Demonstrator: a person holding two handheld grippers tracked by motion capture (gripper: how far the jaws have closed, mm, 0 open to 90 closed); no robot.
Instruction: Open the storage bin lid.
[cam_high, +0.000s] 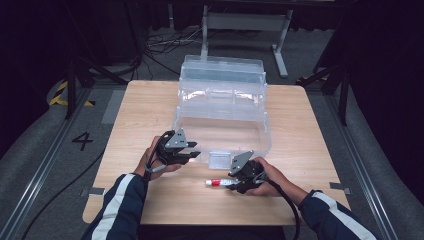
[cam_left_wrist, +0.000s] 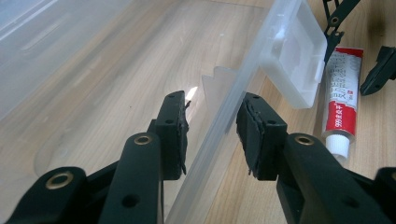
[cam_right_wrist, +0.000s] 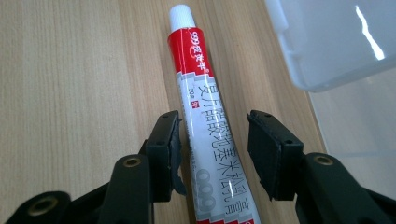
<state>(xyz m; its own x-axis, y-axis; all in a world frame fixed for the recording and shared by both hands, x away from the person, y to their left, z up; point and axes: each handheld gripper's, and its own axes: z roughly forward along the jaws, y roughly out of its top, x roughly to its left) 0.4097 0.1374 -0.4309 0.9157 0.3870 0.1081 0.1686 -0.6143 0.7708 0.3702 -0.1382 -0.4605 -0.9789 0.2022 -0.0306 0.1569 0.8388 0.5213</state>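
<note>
Lab or recording studio, not home. Dark curtained surroundings; light wooden table (cam_high: 150, 100) alone on grey carpet. Metal floor rails (cam_high: 45, 165) flank both sides, number 4 (cam_high: 82, 141) marked on floor, yellow-black hazard tape (cam_high: 60, 93), loose cables (cam_high: 165, 42), white stand frame (cam_high: 245, 22) behind.

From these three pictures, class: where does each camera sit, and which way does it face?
High view: above the near table edge, facing forward and down on the clear box; forearms, left gripper, right gripper.
Left gripper view: along its jaws straddling the box wall.
Right gripper view: along its jaws, apart around the tube.
Shared: tube, box.
</note>
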